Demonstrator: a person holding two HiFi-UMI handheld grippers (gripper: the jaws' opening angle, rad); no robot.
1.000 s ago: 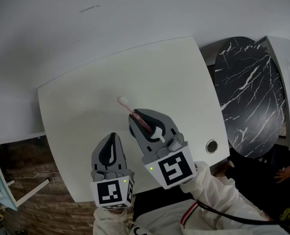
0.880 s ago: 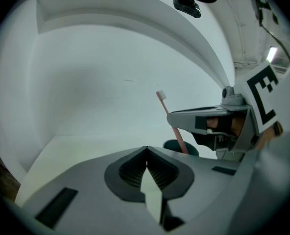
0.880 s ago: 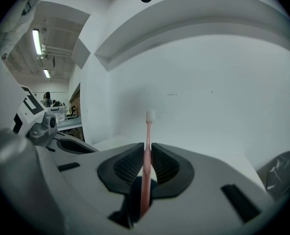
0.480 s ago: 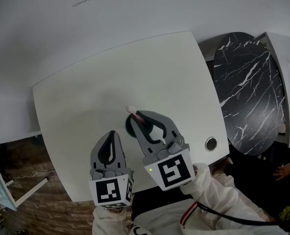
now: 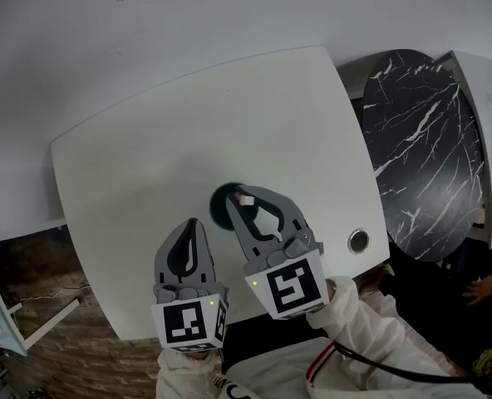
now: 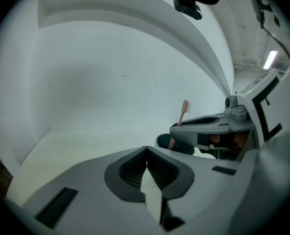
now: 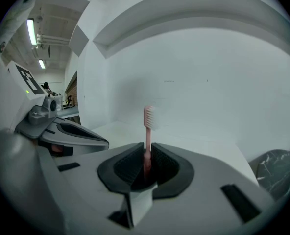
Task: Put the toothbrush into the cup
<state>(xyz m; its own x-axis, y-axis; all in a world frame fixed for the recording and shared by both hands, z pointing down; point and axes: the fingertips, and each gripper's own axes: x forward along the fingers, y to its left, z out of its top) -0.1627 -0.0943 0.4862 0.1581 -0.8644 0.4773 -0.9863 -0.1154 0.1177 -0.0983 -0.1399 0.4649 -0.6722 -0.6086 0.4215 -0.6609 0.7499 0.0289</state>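
A pink toothbrush (image 7: 147, 131) stands almost upright between the pads of my right gripper (image 7: 146, 155), bristles on top. In the head view its head (image 5: 244, 198) shows over a dark round cup (image 5: 223, 207), half covered by my right gripper (image 5: 238, 204). From the left gripper view the toothbrush (image 6: 182, 112) slants down with its lower end at the mouth of the cup (image 6: 177, 144), below the right gripper (image 6: 211, 124). My left gripper (image 5: 191, 228) hangs shut and empty just left of the cup, its jaws (image 6: 146, 151) pressed together.
The cup stands on a white square table (image 5: 146, 165) against a white wall. A round cable hole (image 5: 359, 241) sits near the table's front right corner. A black marble round table (image 5: 420, 156) stands to the right, and wooden floor (image 5: 30, 281) lies at the left.
My right gripper has sunk with the toothbrush and tipped it more upright. The brush head moved from out over the table to above the cup, which now shows.
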